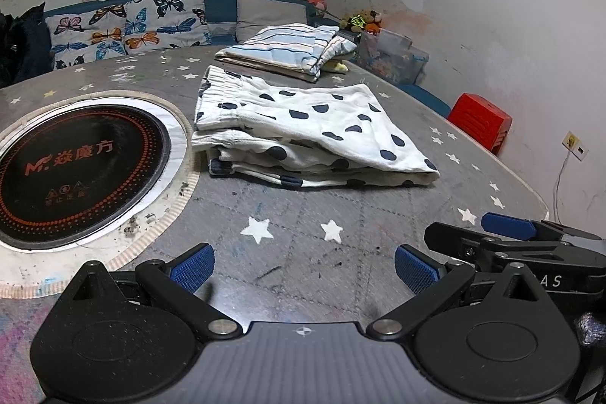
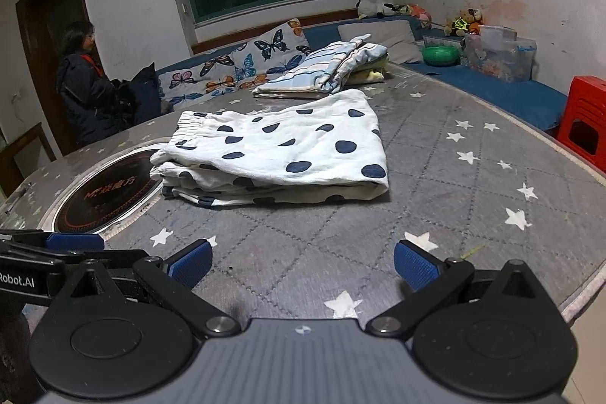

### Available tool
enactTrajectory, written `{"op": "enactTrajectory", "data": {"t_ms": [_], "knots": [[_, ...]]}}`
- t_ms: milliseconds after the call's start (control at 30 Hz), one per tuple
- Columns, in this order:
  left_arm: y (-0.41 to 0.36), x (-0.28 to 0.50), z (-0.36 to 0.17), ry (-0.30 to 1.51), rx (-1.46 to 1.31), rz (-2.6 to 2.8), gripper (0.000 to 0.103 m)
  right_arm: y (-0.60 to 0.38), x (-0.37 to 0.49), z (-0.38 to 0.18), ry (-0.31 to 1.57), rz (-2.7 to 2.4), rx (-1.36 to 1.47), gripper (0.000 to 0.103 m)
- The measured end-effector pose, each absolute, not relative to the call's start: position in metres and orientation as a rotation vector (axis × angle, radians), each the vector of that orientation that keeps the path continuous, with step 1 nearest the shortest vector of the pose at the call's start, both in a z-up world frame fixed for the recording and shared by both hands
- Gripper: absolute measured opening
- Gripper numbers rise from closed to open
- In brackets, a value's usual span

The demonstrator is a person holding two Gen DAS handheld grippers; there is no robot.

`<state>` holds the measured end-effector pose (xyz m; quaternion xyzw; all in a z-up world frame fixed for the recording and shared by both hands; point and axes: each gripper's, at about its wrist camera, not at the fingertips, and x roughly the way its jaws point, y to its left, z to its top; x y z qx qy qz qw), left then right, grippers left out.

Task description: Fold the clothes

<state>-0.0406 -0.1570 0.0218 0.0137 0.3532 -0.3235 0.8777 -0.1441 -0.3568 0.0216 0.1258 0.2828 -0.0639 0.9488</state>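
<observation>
A white garment with dark blue dots (image 1: 310, 135) lies folded in several layers on the grey star-patterned table (image 1: 303, 252); it also shows in the right wrist view (image 2: 280, 154). Behind it lies a folded striped blue-and-white garment (image 1: 288, 48), seen in the right wrist view too (image 2: 325, 67). My left gripper (image 1: 303, 267) is open and empty, low over the table in front of the dotted garment. My right gripper (image 2: 303, 267) is open and empty beside it, and its side shows in the left wrist view (image 1: 507, 241). The left gripper's side shows in the right wrist view (image 2: 57, 252).
A round black induction cooktop (image 1: 75, 169) is set into the table at the left. A butterfly-print cushion (image 1: 125, 21) and sofa stand behind. A red stool (image 1: 481, 120) and clear storage box (image 1: 394, 55) stand at the right. A person (image 2: 83, 82) sits at the far left.
</observation>
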Motion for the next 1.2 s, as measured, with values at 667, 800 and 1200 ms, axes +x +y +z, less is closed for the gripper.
{"op": "enactTrajectory", "data": {"t_ms": [667,800,1200], "knots": [[-0.1630,-0.0464,0.0195,0.744,0.050,-0.699,0.103,-0.3559,-0.1482,0.0208,0.569,-0.141,0.271,0.103],[-0.1646,-0.0471,0.0187,0.746,0.053,-0.703,0.103,-0.3568,-0.1487,0.0201,0.570,-0.145,0.274,0.103],[-0.1669,-0.0473,0.0191,0.744,0.057,-0.707,0.103,-0.3577,-0.1486,0.0195,0.572,-0.148,0.279,0.103]]}}
